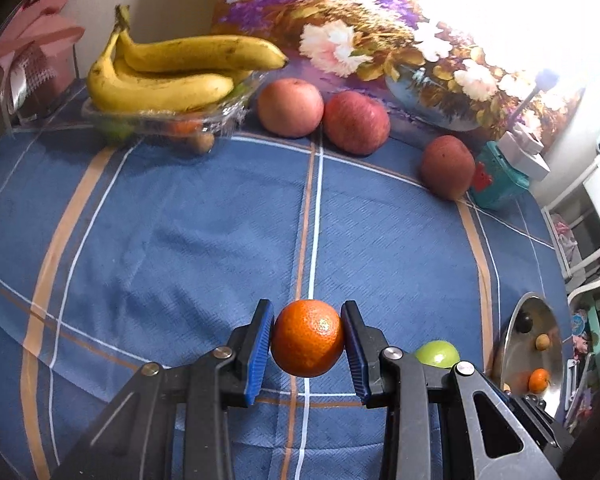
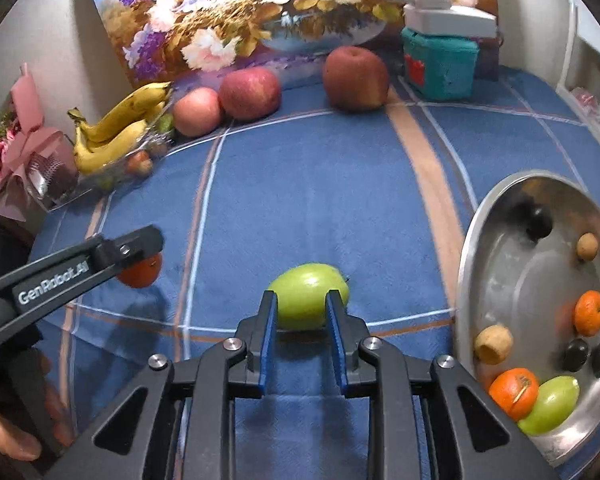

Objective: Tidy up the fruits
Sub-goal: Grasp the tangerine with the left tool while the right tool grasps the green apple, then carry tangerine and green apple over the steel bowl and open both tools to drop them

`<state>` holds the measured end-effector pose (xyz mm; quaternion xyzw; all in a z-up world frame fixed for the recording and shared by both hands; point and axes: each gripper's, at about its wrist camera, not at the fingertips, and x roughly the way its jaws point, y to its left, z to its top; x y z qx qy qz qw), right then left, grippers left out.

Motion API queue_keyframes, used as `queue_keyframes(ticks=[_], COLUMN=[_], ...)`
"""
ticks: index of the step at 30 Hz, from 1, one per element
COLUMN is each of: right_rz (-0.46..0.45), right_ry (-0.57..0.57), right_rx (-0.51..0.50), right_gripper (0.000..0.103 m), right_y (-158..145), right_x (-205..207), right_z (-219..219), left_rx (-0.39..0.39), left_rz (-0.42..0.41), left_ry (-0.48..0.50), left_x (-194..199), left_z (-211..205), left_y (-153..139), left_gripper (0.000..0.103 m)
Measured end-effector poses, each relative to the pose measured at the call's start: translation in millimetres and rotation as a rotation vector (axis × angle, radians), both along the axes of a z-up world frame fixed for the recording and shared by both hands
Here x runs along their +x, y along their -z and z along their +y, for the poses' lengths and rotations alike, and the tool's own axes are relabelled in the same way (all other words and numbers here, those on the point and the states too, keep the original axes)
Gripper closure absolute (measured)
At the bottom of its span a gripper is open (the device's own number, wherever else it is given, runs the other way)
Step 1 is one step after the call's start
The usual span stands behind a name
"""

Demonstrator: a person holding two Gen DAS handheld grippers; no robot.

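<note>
My left gripper is shut on an orange and holds it above the blue checked cloth; it also shows in the right wrist view. My right gripper is open, its blue pads on either side of the near end of a green fruit that lies on the cloth. A steel bowl at the right holds oranges, a green fruit and small dark and brown fruits.
A clear tray with bananas stands at the back left. Three red apples line the back by a flower painting. A teal box stands at the back right. A pink wrapped bouquet is at the far left.
</note>
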<state>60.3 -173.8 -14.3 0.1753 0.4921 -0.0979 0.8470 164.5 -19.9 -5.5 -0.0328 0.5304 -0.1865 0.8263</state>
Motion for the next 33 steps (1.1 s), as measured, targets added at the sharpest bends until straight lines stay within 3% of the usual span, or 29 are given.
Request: queue_keyframes(ticks=[2,3,8,12,18,24,29,33], right_rz=[0.004,0.005,-0.002,-0.005,-0.026,-0.066,-0.122,-0.101], right_ry=[0.000,0.011,0.023,0.000,-0.009,-0.009,0.065,0.223], right_rx=[0.021,0.037,0.129,0.111,0.094,0.143,0.134,0.059], right_gripper=[0.055,0.052,0.052,0.058,0.059,0.059,0.059,0.059], right_y=[3,6,21,23,23,13,-15,-32], right_x=[1,0,3,10,12,5,-15,-50], right_z=[-4,-6,-9,2,4,-3,-32,-78], left_rx=[-0.009,-0.011,-0.010,-0.012,-0.010,-0.023,-0.056,-0.092], left_rz=[0.018,0.022,0.020,0.025,0.023,0.011,-0.016,-0.029], left_ry=[-0.011,-0.013,-0.003,-0.004,-0.017,0.000,0.040,0.159], left_x=[2,2,1,3,2,-5,-18,-41], left_z=[2,2,-1,-1,0,-10,-31,-74], left_y=[3,4,4,6,6,-1,-17,-28], left_gripper=[0.066,0.066,0.066,0.066,0.066,0.066,0.066,0.066])
